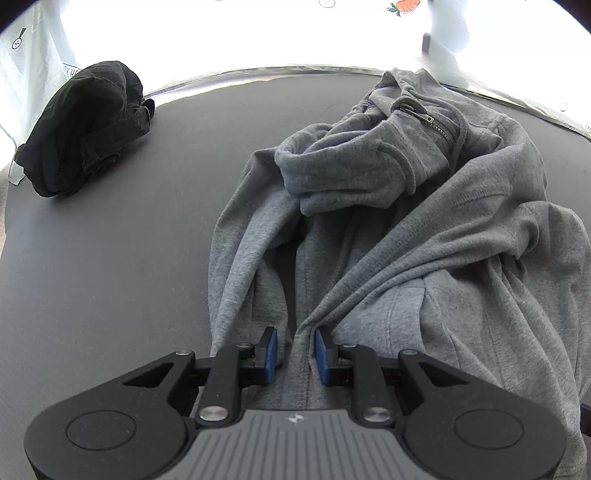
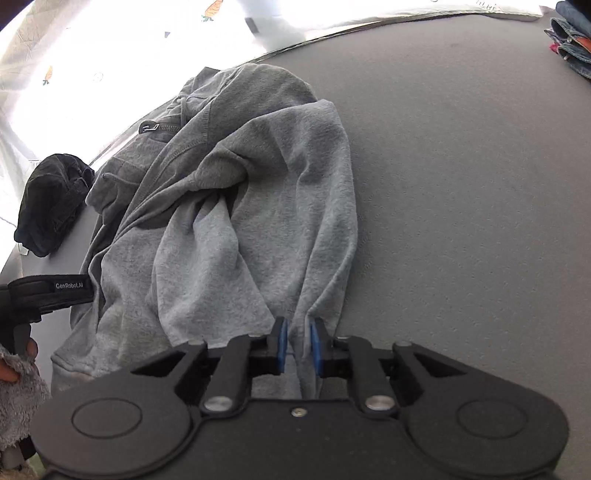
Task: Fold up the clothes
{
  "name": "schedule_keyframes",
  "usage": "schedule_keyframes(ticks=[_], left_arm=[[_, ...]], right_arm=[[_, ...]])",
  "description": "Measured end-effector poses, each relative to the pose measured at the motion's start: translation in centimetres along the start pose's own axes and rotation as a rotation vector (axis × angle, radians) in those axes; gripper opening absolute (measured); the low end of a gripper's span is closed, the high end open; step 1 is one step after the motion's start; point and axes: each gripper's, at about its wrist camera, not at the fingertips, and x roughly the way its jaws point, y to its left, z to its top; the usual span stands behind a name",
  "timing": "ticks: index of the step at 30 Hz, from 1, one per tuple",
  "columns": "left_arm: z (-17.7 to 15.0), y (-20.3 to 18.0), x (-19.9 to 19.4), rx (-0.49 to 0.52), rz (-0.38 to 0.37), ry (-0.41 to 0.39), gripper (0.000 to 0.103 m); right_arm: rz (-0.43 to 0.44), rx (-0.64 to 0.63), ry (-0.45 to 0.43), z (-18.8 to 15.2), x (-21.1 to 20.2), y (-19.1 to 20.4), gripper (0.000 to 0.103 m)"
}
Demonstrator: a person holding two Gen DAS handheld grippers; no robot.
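The grey zip hoodie (image 1: 388, 229) lies crumpled on the dark grey worktop (image 1: 110, 258), its hood and zipper (image 1: 432, 123) bunched toward the far edge and its body stretched back toward us. In the left wrist view we hold the left gripper (image 1: 295, 349) at the near hem, its blue-padded fingers (image 1: 271, 354) closed in on a gathered fold of the fabric, with folds radiating out from the pinch. In the right wrist view the right gripper (image 2: 297, 341) pinches another part of the hem, the fingers (image 2: 281, 345) drawn tight on a thin ridge of cloth at the hoodie's right side. The drawstring (image 1: 460, 125) curls beside the zipper. At the left of the right wrist view we see the strap of the other gripper, marked GenRobot.AI, just beside the hoodie's edge. A black garment (image 1: 85, 129) sits rumpled near the worktop's far left corner, well apart from the hoodie. Folded denim (image 2: 572, 44) rests at the far right. Beyond the worktop lies a pale sheet with carrot prints (image 1: 404, 5), strongly overexposed.
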Motion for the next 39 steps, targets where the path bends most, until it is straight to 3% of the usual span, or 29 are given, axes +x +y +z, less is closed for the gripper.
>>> schedule_keyframes(ticks=[4,8,10,15,19,21,22,24,26,29,34,35,36,38,39], left_arm=[[-0.1,-0.2,-0.2,0.001,0.011,-0.005,0.026],[-0.4,-0.6,-0.4,0.01,0.037,-0.017,0.026],[-0.5,-0.8,-0.4,0.015,0.05,-0.02,0.026],[-0.5,-1.0,-0.4,0.015,0.06,-0.022,0.026],[-0.5,-0.8,-0.4,0.0,0.049,-0.016,0.026],[-0.4,-0.6,-0.3,-0.016,0.042,-0.011,0.026],[-0.4,-0.5,-0.3,-0.019,0.039,-0.009,0.026],[-0.4,-0.3,-0.3,-0.022,0.033,-0.009,0.026],[-0.4,-0.2,-0.5,-0.021,0.028,-0.01,0.026],[-0.3,0.0,-1.0,-0.029,0.0,0.006,0.026],[-0.5,-0.5,-2.7,-0.055,-0.111,0.006,0.026],[-0.6,-0.8,-3.1,-0.055,-0.148,0.002,0.026],[-0.7,-1.3,-3.3,-0.049,-0.155,0.005,0.026],[-0.8,-2.6,-3.5,0.0,-0.12,0.005,0.025],[-1.0,-3.3,-3.6,0.036,-0.094,-0.005,0.025]], right_arm=[[0.027,0.103,0.008,0.2,-0.3,-1.8,0.004],[0.064,0.23,0.03,0.5,-0.5,-4.1,0.019],[0.069,0.197,0.037,0.7,-0.4,-3.9,0.021],[-0.029,0.024,0.023,0.9,0.0,-0.9,0.023],[-0.082,-0.102,0.018,0.4,0.4,1.3,0.038],[-0.137,-0.201,0.003,-0.2,0.6,2.4,0.024],[-0.163,-0.244,-0.013,-0.4,0.4,2.6,0.006],[-0.182,-0.246,-0.03,-0.4,0.1,2.5,0.003],[-0.268,-0.319,-0.099,-0.5,-1.0,2.9,0.003],[-0.509,-0.544,-0.265,-0.5,-3.0,3.2,0.003],[-0.904,-0.701,-0.462,3.0,-5.0,-1.5,0.004],[-0.96,-0.72,-0.482,3.9,-4.8,-2.6,0.01],[-0.971,-0.738,-0.461,4.6,-4.4,-3.4,0.016],[-0.937,-0.729,-0.4,5.3,-4.0,-4.3,0.046],[-0.898,-0.689,-0.381,5.3,-4.2,-4.5,0.049]])
